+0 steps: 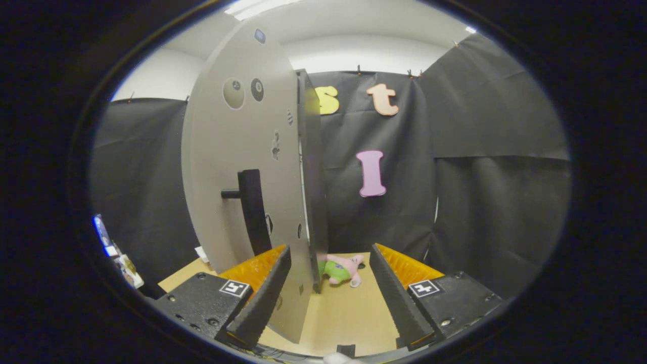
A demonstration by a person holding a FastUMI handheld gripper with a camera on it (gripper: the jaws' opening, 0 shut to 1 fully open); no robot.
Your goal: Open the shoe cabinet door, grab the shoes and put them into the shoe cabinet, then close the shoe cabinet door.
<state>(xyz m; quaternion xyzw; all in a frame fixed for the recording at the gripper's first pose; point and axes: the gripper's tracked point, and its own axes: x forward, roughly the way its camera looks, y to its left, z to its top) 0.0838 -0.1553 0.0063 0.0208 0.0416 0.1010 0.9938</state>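
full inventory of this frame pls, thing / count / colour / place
cabinet door: 1, grey, swung open, its edge standing between the jaws, nearer one of them
door handle: 1, black bar on a short peg, on the door face just ahead of the jaws
round marks on door: 2, one pale, one dark, high on the door face
plush toy: 1, pink and green, lying on the floor beyond the jaws, next to the door's lower edge
floor: 1, light wood, under the jaws
cloth wall: black, behind everything
small items: several, too blurred to name, off to the handle side of the door
gripper: 1, jaws open, gripping nothing
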